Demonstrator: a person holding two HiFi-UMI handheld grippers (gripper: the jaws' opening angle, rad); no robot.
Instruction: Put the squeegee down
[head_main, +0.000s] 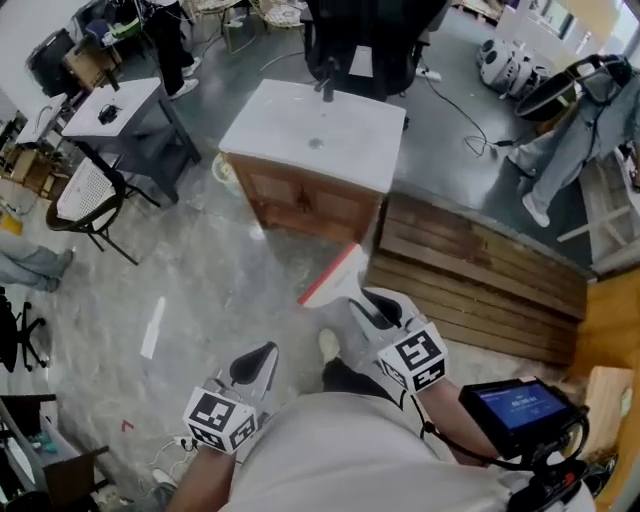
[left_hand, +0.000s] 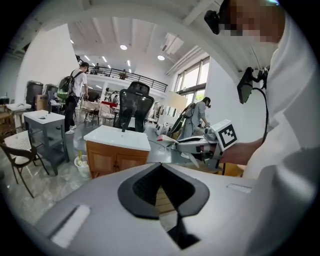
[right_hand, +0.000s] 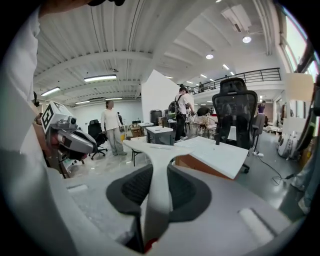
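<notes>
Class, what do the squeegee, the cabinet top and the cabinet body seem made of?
Squeegee: probably plastic; smooth matte white moulded shape, red edge.
Cabinet top: perhaps stone or ceramic; smooth white slab.
Cabinet body: wood or veneer; warm brown, panelled doors.

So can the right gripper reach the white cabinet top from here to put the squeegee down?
Probably not yet. The right gripper, shut on the squeegee, is held over the floor, and the cabinet top stands well ahead of it. Nothing blocks the way, so stepping closer should do.
</notes>
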